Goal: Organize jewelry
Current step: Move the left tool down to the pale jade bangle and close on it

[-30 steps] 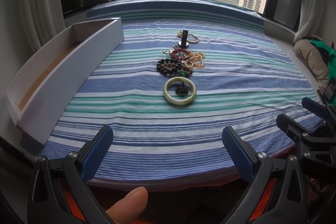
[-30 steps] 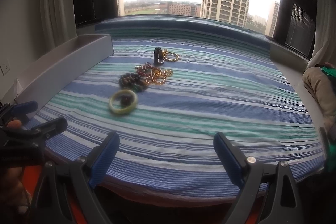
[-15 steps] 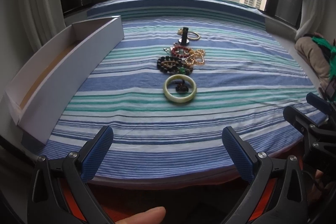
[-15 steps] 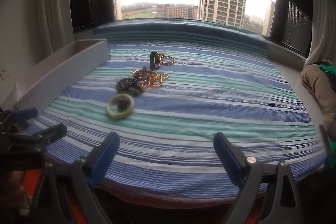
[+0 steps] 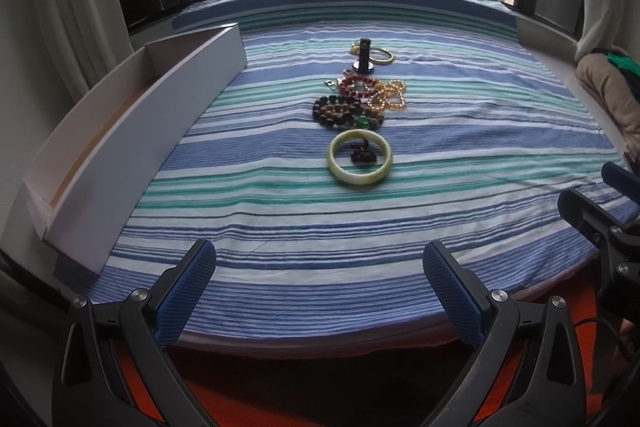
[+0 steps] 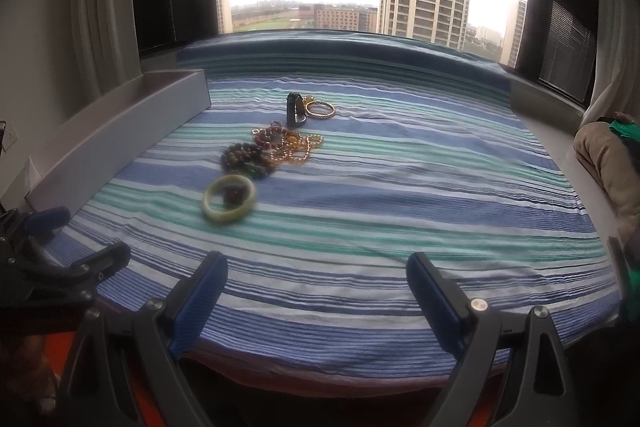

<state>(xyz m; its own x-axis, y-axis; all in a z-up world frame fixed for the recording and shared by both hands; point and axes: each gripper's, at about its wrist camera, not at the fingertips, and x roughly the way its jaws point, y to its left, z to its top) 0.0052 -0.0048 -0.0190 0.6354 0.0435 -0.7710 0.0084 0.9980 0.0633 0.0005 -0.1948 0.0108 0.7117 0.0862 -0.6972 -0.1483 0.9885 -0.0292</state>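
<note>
Both my grippers are spread wide and empty, the left gripper (image 5: 318, 287) and the right gripper (image 6: 316, 291) hovering at the near edge of the striped cloth (image 5: 460, 195). Well ahead lies the pale green bangle (image 5: 360, 163), with the dark bead bracelets (image 5: 340, 113) and gold chain (image 5: 390, 97) just beyond. My white tray (image 5: 132, 147) runs along the cloth's left side.

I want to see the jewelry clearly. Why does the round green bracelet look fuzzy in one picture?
In the right wrist view the pale green jade bangle is smeared by motion blur; in the left wrist view it looks sharper. Both views bend the striped blue bedsheet, and the bright window washes out the sky.
</note>
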